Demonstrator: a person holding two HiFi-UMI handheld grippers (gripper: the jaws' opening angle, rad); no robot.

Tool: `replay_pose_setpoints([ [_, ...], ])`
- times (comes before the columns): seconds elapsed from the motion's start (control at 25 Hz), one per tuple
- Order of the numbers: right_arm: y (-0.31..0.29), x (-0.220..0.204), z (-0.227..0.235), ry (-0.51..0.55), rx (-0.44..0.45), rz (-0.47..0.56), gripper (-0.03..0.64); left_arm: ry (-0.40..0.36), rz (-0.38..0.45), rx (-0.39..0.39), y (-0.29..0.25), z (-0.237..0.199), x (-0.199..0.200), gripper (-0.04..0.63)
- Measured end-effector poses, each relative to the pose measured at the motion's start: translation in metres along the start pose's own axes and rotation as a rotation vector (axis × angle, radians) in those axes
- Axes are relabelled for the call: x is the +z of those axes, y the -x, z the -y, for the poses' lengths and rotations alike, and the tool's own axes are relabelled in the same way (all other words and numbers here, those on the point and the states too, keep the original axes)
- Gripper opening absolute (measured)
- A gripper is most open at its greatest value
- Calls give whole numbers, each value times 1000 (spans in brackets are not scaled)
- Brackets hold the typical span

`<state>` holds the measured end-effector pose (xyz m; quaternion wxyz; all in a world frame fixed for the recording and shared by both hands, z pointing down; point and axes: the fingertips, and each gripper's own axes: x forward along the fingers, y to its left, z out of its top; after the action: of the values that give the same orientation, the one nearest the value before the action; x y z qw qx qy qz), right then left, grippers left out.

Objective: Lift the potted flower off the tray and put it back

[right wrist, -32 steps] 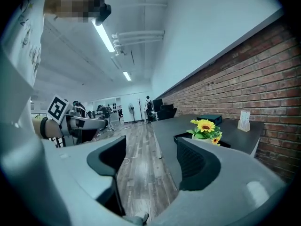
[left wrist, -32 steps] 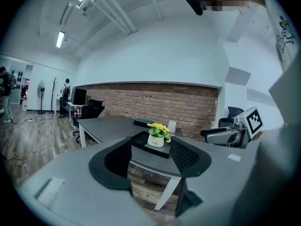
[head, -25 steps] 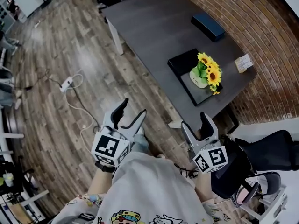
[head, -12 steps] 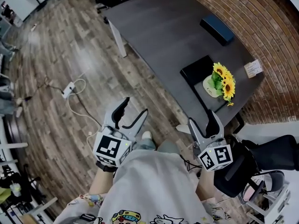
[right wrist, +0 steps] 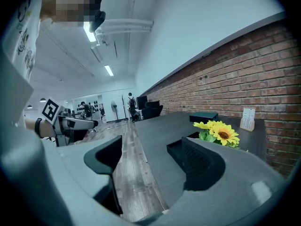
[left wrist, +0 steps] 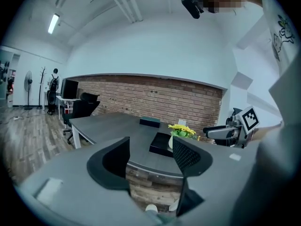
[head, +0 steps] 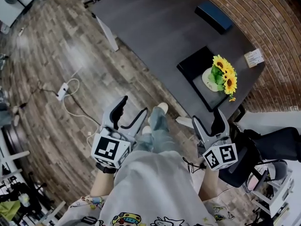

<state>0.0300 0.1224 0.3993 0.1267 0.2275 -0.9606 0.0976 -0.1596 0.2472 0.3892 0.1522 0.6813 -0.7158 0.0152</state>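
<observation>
A potted sunflower (head: 221, 76) with a pale pot stands on a black tray (head: 192, 66) near the right end of a dark grey table (head: 155, 27). Both grippers are held short of the table, above the wooden floor and well apart from the pot. My left gripper (head: 133, 108) is open and empty. My right gripper (head: 208, 118) is open too, its jaws still opening with nothing between them. The left gripper view shows the sunflower (left wrist: 181, 130) and tray (left wrist: 160, 144) beyond the jaws. The right gripper view shows the sunflower (right wrist: 219, 132) to the right of the jaws.
A dark blue box (head: 214, 15) and a white card (head: 254, 58) lie on the table by the brick wall (head: 277, 36). A black office chair (head: 265, 147) stands at the right. A power strip with cable (head: 62, 89) lies on the floor at the left.
The person has stepped toward the table, and a leg and shoe now show between the grippers. Both grippers have come nearer the table's edge. The pot has not moved on its tray.
</observation>
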Motion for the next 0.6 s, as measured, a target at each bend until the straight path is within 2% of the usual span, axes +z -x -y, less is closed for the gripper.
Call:
replay_pose_setpoints([
  [0.32,-24,14,47,-17,-74,35,403,-41,2,-57,-60,-10,27,291],
  [0.6,-39,43,103,-25,-170,83,422,-102,29,-178,-140,-4,69,296],
])
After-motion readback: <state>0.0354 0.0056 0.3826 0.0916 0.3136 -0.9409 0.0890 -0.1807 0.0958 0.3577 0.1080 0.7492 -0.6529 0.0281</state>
